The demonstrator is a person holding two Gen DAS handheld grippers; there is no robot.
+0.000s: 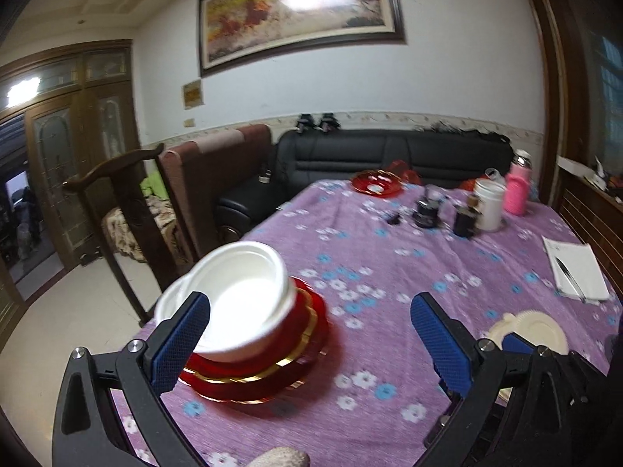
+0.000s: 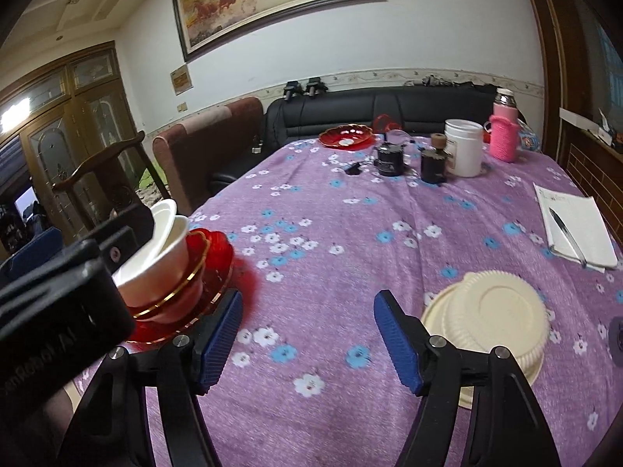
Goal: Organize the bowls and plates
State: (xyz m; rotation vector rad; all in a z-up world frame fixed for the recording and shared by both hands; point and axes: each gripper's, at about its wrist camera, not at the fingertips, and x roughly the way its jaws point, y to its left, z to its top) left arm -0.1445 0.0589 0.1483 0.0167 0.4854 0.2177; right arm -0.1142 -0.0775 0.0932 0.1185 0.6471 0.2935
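Observation:
A stack of white bowls (image 1: 241, 295) sits in red gold-rimmed bowls on a red plate (image 1: 268, 373) at the table's near left; it also shows in the right wrist view (image 2: 171, 257). My left gripper (image 1: 311, 342) is open and empty, its left finger just in front of the stack. Cream plates (image 2: 494, 319) lie upside down at the near right, also seen in the left wrist view (image 1: 529, 330). My right gripper (image 2: 307, 334) is open and empty above bare cloth between the stack and the cream plates. Another red plate (image 2: 344, 137) lies at the far end.
The table has a purple flowered cloth (image 2: 350, 233). At the far end stand a white jar (image 2: 463, 148), a pink flask (image 2: 504, 132) and dark small jars (image 2: 389, 159). A notepad with a pen (image 2: 572, 229) lies right. A wooden chair (image 1: 128, 202) stands left.

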